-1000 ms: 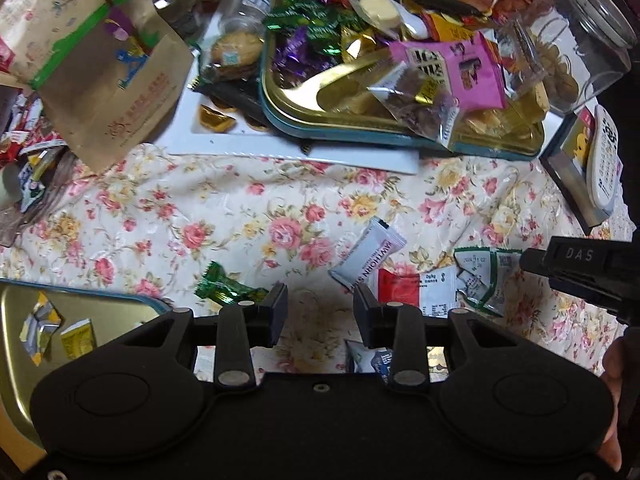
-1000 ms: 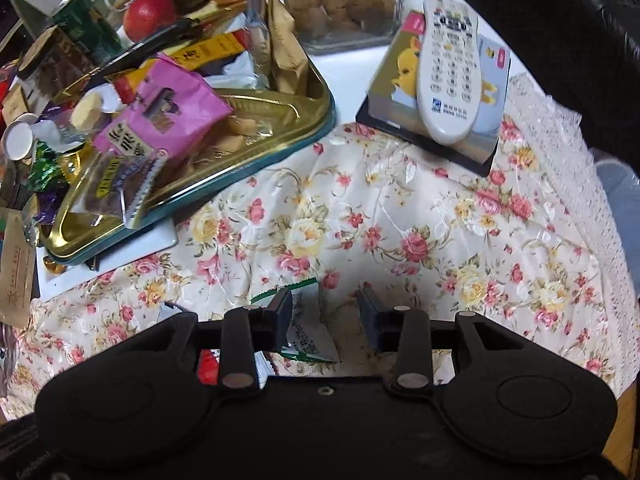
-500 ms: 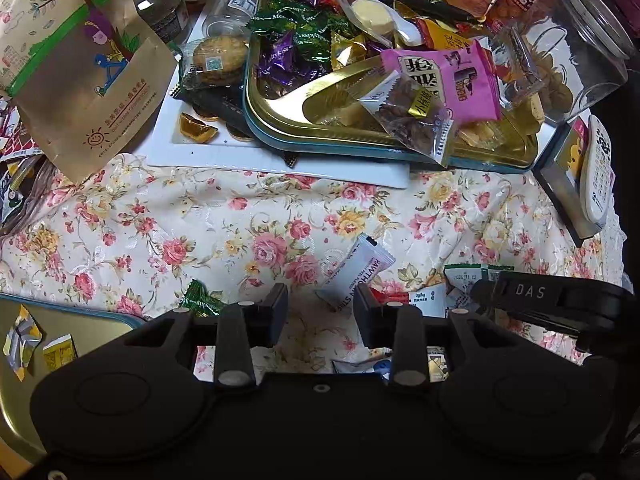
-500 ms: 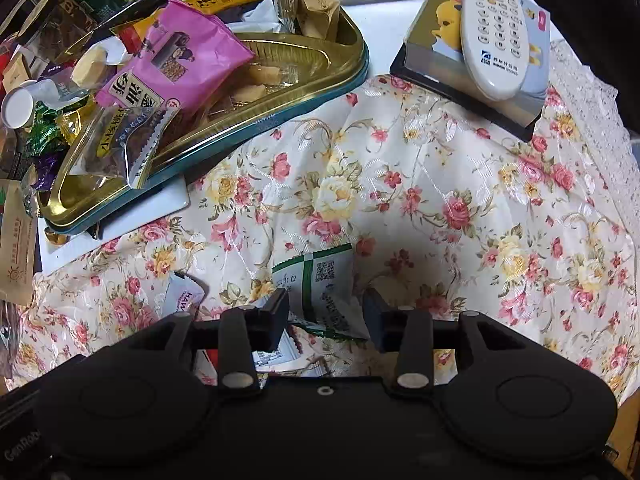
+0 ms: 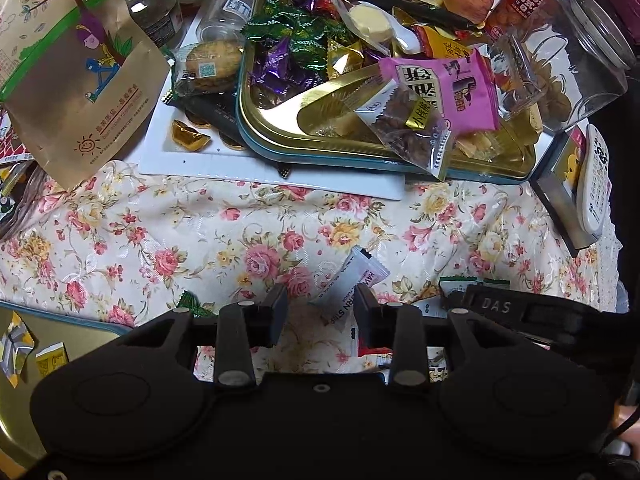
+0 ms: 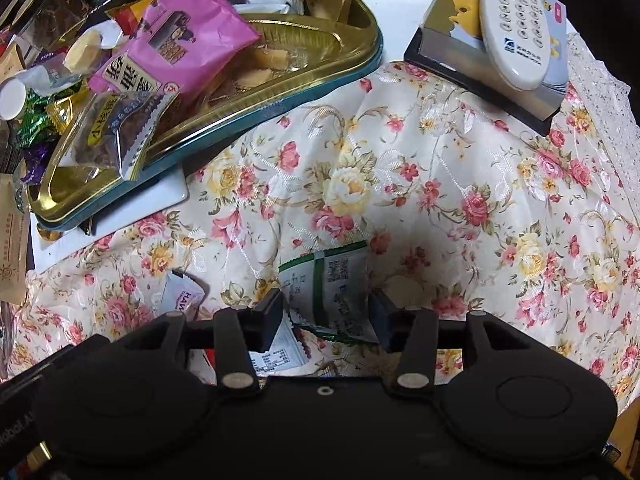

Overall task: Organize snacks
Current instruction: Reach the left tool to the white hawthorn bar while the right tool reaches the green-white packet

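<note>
A gold tray [image 5: 276, 120] piled with candies and a pink packet [image 5: 444, 80] stands at the back; it also shows in the right wrist view [image 6: 352, 60]. Loose packets lie on the floral cloth. My left gripper [image 5: 322, 304] is open just above the cloth, with a white sachet [image 5: 352, 284] lying between its fingers. My right gripper [image 6: 328, 312] is open, with a green-edged white packet [image 6: 332, 284] lying between its fingers on the cloth. The right gripper's body [image 5: 520, 312] shows at the right of the left wrist view.
A brown paper bag [image 5: 76, 80] lies at the back left. A glass jar [image 5: 576, 60] lies at the back right. A white remote [image 6: 516, 20] rests on a box [image 6: 460, 52]. A second gold tin [image 5: 24, 360] sits at the near left. A green candy [image 5: 192, 304] lies beside it.
Both grippers have moved forward and lower over the loose packets. The white sachet now lies between the left fingers and the green-edged packet between the right fingers. The right jaws have opened wider.
</note>
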### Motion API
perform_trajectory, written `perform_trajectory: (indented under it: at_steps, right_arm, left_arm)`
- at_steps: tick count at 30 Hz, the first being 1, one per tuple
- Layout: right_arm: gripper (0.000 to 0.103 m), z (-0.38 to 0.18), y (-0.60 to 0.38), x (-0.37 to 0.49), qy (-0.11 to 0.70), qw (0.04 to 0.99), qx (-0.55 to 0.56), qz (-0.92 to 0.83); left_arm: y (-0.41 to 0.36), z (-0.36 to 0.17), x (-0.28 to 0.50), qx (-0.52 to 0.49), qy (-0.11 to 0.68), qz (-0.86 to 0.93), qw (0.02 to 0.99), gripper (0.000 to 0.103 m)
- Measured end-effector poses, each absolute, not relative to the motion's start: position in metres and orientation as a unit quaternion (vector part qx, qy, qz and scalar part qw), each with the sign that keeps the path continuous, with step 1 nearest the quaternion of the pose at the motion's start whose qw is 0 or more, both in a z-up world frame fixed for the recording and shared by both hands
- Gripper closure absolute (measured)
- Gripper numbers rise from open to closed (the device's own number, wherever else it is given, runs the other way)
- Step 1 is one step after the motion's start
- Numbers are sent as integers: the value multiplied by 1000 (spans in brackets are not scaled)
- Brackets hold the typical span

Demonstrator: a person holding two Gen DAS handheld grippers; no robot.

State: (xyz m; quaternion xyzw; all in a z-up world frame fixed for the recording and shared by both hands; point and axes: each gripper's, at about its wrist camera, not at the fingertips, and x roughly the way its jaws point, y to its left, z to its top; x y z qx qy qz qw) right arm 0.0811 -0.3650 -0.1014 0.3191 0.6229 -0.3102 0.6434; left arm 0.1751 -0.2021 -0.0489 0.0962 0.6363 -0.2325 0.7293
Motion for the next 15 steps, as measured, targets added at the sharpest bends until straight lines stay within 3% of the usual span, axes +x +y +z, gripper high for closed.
perform_trajectory:
  at_steps: [8,15]
  right_arm:
    - [62,-101,-352,90,633,654,277,-308]
    - [62,-80,-357,90,607,673,288,-308]
  left_arm:
    - [-210,-52,173,113,626,-242,733,58]
    - [-217,-62,170,119,631,-248,725,58]
